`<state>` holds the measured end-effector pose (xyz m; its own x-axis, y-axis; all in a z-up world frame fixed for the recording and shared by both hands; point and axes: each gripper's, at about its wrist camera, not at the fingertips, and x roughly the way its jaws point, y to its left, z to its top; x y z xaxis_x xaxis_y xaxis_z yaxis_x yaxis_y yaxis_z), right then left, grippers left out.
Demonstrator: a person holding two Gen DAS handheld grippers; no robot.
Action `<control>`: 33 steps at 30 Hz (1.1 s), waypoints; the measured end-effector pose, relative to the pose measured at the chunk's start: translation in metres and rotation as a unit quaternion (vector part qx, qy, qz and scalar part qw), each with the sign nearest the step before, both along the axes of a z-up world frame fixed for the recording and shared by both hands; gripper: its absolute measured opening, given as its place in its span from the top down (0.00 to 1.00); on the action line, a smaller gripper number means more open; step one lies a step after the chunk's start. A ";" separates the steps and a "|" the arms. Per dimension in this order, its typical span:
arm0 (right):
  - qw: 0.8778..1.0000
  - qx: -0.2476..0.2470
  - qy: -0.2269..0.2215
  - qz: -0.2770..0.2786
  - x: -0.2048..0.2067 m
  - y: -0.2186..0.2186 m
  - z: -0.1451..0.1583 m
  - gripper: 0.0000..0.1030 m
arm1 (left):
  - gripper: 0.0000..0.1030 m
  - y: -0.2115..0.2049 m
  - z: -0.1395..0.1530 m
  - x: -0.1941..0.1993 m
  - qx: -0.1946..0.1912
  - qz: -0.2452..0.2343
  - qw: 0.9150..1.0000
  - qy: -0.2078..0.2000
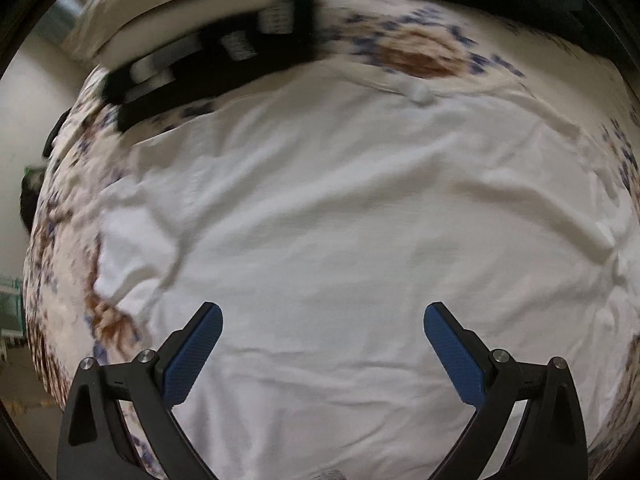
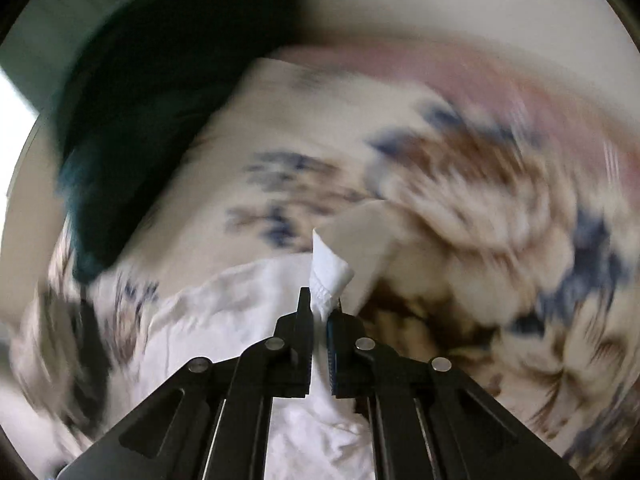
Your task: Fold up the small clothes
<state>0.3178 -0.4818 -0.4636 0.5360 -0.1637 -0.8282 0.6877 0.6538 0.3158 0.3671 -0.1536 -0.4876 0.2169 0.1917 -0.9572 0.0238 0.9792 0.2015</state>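
A white garment (image 1: 340, 220) lies spread and wrinkled on a floral bedspread (image 1: 420, 48). My left gripper (image 1: 323, 312) is open just above the garment's near part, its blue pads (image 1: 196, 352) wide apart with nothing between them. In the right wrist view my right gripper (image 2: 320, 300) is shut on a corner of the white garment (image 2: 326, 268), which sticks up past the fingertips. The rest of the garment (image 2: 240, 300) trails down to the left. This view is blurred by motion.
A black and white striped item (image 1: 208, 60) lies at the far left of the bed, below cream pillows (image 1: 160, 8). A dark garment (image 2: 152, 100) lies at the bed's far left in the right wrist view. A pink cloth (image 2: 480, 76) lies beyond.
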 end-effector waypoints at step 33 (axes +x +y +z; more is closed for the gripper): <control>0.845 -0.008 0.199 0.497 0.018 0.320 -0.074 0.54 | 0.00 0.240 -0.013 -0.053 -0.011 0.235 0.972 0.020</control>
